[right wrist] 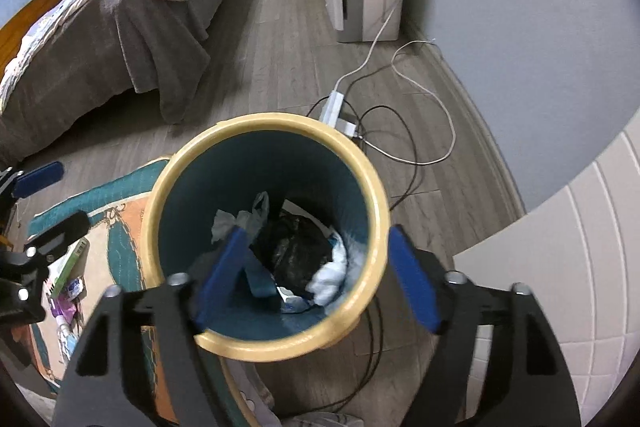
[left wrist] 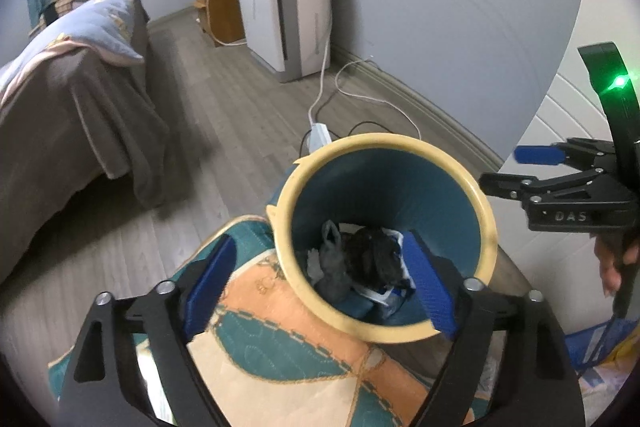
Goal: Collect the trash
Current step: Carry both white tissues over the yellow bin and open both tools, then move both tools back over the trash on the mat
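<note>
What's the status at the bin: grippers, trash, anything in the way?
Left gripper open, empty. Right gripper open, empty, over the bin. Trash lies inside. Cables on floor behind bin; no obstruction.

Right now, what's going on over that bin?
A person is collecting trash with a handheld gripper in each hand. Both the left gripper and the right gripper hang open and empty over the blue bin with the cream rim. Crumpled bags and wrappers lie at its bottom. More litter lies on the quilted mat.
</note>
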Demonstrator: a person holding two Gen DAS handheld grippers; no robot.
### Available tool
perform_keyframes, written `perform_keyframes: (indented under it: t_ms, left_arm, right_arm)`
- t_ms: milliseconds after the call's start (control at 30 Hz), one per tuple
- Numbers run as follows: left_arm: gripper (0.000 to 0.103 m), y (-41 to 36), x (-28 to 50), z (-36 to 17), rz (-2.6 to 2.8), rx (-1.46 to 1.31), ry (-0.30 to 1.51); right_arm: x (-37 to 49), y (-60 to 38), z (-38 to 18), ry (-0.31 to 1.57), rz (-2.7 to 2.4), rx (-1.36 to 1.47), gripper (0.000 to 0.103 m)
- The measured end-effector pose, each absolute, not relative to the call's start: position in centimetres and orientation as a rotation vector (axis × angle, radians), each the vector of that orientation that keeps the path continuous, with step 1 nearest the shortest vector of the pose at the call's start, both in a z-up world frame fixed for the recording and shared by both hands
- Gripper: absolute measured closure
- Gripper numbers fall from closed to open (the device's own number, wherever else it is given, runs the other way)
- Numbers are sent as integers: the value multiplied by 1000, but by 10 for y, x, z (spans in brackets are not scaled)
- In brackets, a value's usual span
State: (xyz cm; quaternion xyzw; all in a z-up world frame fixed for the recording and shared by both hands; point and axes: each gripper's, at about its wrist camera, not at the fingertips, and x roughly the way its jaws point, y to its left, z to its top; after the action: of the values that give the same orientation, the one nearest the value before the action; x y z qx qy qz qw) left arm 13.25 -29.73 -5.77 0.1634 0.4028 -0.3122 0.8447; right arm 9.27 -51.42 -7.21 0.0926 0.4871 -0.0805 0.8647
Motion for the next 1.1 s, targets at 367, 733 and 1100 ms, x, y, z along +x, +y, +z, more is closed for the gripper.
perform_keyframes:
  t_ms: [367, 733, 1100]
  left_arm:
    - [7, -241, 108, -25, -556, 240, 809]
    - [6, -136, 55, 24, -400, 227, 745]
    - [6, -25, -5, 18, -108, 125, 754]
  right_arm:
    - [66, -500, -40, 976, -181, 186, 6]
    - [41, -430, 7, 897, -73, 131, 6]
    - [27, -301, 23, 866, 96, 27, 6]
